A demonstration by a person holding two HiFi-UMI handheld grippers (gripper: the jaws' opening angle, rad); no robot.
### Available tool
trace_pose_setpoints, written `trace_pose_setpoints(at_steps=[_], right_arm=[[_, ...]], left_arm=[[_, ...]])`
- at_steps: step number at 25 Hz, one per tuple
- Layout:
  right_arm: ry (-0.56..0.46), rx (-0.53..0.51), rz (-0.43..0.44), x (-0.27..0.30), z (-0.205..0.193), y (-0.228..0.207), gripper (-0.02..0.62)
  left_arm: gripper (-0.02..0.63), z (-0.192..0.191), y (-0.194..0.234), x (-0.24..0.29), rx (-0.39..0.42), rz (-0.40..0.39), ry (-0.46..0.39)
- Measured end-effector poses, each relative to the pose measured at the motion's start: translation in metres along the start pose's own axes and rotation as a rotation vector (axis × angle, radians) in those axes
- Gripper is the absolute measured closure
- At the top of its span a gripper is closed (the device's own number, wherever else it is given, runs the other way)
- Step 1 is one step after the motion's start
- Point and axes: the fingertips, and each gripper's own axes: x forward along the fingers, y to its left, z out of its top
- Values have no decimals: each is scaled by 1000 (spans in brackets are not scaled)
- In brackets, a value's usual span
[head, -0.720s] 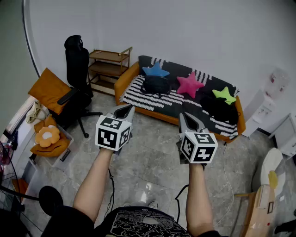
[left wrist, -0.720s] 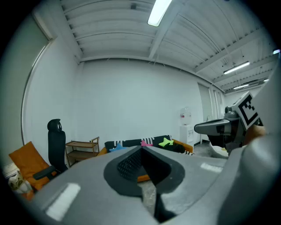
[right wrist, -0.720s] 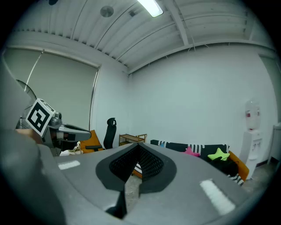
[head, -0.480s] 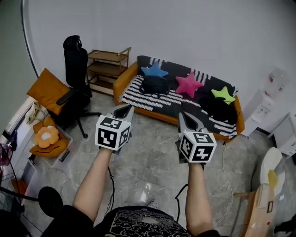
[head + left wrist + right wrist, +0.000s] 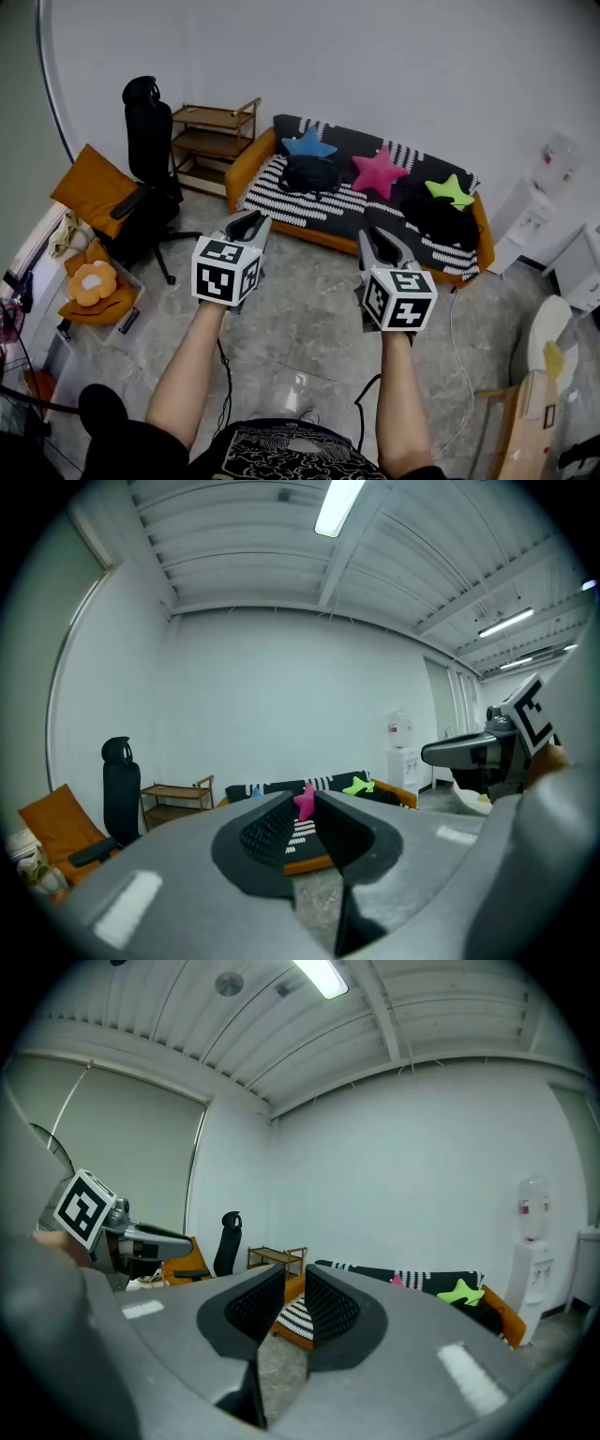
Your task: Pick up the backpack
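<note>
Over a grey stone floor (image 5: 309,309), the grey 2-jaw left tool (image 5: 247,223) and right tool (image 5: 382,238) are held empty, jaws slightly apart; the black fabric backpack (image 5: 312,174) is seen on an orange striped sofa (image 5: 281,192) beyond.

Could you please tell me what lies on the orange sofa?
A blue star cushion, a pink star cushion, a green star cushion, a left black bag and a right black bag. The striped cover hides the seat.

Bright, even light from ceiling tubes (image 5: 339,506), soft shadows; gripper views bulge (black corners).
</note>
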Motion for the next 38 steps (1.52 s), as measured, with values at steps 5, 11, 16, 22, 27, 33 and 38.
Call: trace_pose_setpoints(at_steps=[5,11,16,22,27,33,38], right_arm=[[9,0,5,2,-1,-4,440],[8,11,24,5,-3,-6,377],[14,20,30,10,-5,-14,288],[17,34,52,15,-5,-30,194],[29,32,81,22,-9,-44,167],[32,23,103,26,-12,-65,156],[20,32,108,33,-9,-85,155]], left_arm=[[466,2,2,4,-4,14,3],[389,1,-2,10,5,20,3],[328,0,-7,18,-3,15,8],[254,3,-12,30,-20,25,3],[224,4,-18,46,-5,63,13],[222,10,-27,59,-5,98,9],[221,15,-34,72,8,113,11]])
